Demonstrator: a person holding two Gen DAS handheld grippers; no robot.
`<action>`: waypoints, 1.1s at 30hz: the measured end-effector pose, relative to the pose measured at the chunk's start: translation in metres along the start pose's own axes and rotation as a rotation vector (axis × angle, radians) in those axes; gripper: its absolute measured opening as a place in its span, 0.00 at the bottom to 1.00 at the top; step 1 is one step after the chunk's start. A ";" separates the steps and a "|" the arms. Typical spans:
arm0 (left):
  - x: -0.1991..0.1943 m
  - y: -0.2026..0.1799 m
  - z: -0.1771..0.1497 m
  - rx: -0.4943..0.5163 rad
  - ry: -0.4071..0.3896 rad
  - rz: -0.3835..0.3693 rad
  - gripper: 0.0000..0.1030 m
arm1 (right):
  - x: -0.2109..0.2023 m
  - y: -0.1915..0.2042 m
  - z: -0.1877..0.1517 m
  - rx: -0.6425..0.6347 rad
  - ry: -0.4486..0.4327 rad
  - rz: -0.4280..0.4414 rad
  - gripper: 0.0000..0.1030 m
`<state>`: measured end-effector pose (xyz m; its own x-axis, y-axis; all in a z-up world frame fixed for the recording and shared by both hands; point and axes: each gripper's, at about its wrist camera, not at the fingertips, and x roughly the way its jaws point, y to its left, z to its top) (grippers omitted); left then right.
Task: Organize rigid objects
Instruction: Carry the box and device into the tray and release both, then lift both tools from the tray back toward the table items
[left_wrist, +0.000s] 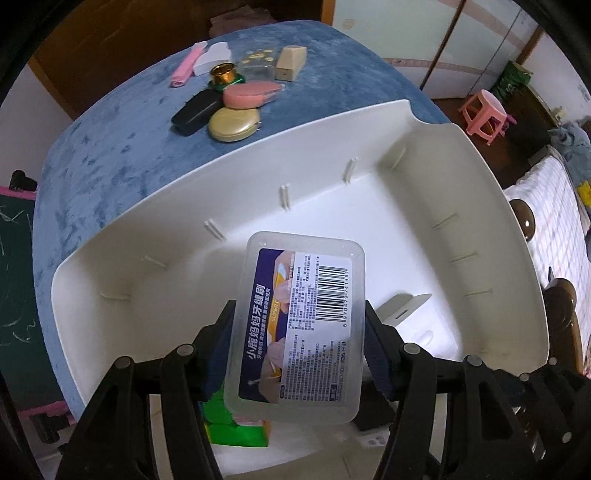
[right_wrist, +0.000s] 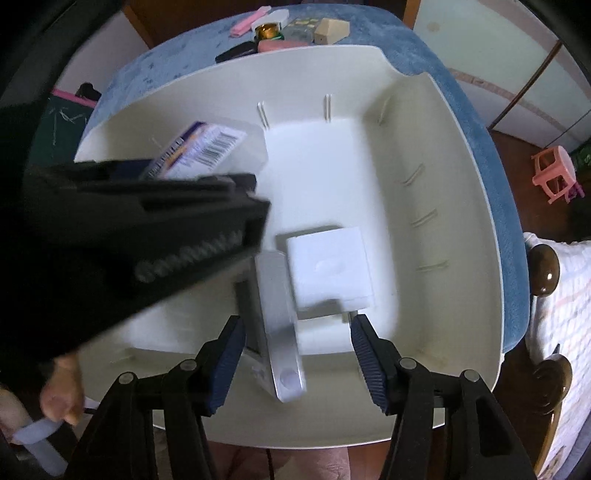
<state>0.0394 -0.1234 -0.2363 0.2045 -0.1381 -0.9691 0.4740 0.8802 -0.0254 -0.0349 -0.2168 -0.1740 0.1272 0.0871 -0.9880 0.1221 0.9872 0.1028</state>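
My left jaws (left_wrist: 299, 343) are clamped on a clear plastic box (left_wrist: 299, 325) with a purple label and a barcode, both pads pressed against its long sides, and I hold it tilted over the inside of the white bin (left_wrist: 480, 184). From the left wrist view I can see past the bin's far wall to the blue table (left_wrist: 110, 155), where a loose cluster waits: a black case (left_wrist: 194, 110), a gold oval case (left_wrist: 233, 123), a pink oval case (left_wrist: 251, 94), a gold-rimmed jar (left_wrist: 222, 73), a pink strip (left_wrist: 183, 70), a beige block (left_wrist: 291, 62) and a clear packet (left_wrist: 256, 62). Something green (left_wrist: 232, 424) shows under the box, near the bin's near edge.

The right wrist view gives what the left one hides. My right jaws (right_wrist: 297, 363) stand about half open with nothing pressed between the pads; they hang above a silver flat bar (right_wrist: 280, 332) and a white square box (right_wrist: 328, 269) lying side by side on the bin floor (right_wrist: 332, 166). The same view shows my left gripper from the side, blurred, with the labelled box poking out toward the bin's far left corner. A hand (right_wrist: 61, 398) shows at the lower left edge.
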 end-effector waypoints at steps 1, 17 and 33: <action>0.000 -0.001 0.000 0.002 0.004 -0.004 0.64 | -0.002 -0.002 -0.001 0.005 -0.004 0.003 0.63; -0.059 0.008 -0.005 -0.017 -0.117 -0.004 0.69 | -0.038 -0.003 0.002 -0.049 -0.109 -0.030 0.64; -0.121 0.036 -0.006 -0.110 -0.248 0.030 0.70 | -0.072 -0.003 0.020 -0.091 -0.203 -0.045 0.64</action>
<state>0.0265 -0.0723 -0.1218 0.4274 -0.2064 -0.8802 0.3710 0.9279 -0.0374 -0.0249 -0.2292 -0.1008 0.3200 0.0231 -0.9471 0.0436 0.9983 0.0390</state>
